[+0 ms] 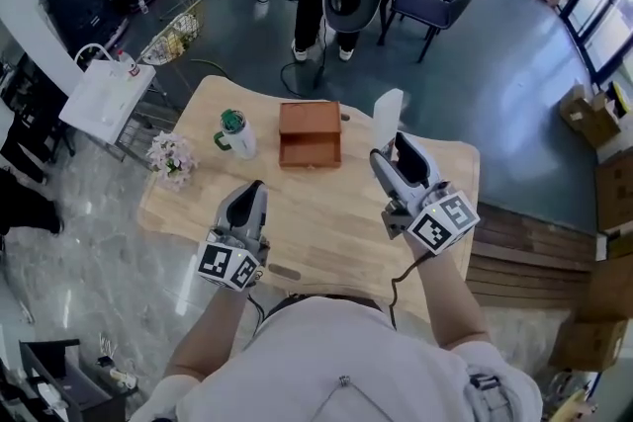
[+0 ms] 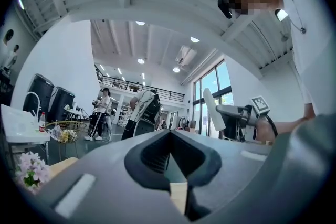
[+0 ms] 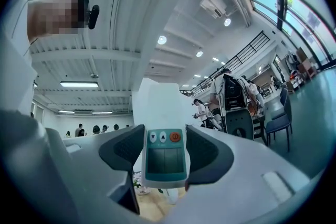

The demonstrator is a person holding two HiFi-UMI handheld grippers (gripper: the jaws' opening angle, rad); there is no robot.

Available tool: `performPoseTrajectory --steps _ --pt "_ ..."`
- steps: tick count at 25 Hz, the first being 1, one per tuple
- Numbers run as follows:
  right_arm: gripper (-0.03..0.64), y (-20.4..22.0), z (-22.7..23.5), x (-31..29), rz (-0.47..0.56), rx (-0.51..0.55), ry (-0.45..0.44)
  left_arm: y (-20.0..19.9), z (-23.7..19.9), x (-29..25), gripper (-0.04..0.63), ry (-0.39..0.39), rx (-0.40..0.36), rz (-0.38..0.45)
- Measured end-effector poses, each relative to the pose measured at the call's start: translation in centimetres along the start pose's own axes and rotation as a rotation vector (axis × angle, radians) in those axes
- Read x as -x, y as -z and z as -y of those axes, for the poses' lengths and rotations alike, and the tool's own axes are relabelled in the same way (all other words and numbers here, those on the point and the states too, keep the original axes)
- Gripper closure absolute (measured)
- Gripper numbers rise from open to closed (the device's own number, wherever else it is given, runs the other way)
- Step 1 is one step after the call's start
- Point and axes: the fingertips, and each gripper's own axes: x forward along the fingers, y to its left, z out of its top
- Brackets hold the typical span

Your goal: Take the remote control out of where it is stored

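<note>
Right gripper (image 3: 165, 150) is clamped on a slim white remote control (image 3: 165, 160) with a teal face, a grey screen and an orange button beside two white ones; both dark pads press its sides, and its upper end sticks out beyond the jaws. In the head view the right gripper (image 1: 396, 153) holds the remote control (image 1: 388, 117) in the air above the right half of the light wooden table (image 1: 326, 232), clear of the small brown wooden box (image 1: 310, 133) that stands near the middle of the far edge, its drawer apparently drawn out toward the person. Left gripper (image 1: 251, 198) hovers over the near left part of the table with its jaws together and nothing between them, as the left gripper view (image 2: 170, 157) shows. To my eye the removal itself is done and this is the carrying-away step; the next move calls for a steady grip while the remote control is brought down flat on a bare patch of table. Counted: one remote control, one box, two grippers, one pale bottle with a green cap (image 1: 235, 133) left of the box, and one bunch of pale pink flowers (image 1: 171, 158) at the left edge.
</note>
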Motion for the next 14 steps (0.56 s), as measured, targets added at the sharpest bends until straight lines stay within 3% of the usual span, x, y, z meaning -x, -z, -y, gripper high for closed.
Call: performPoseTrajectory --steps 14 --pt "0.337 0.23 0.44 1.05 0.004 0.008 0.018 -0.25 0.11 0.21 0.594 -0.014 -0.008 -0.004"
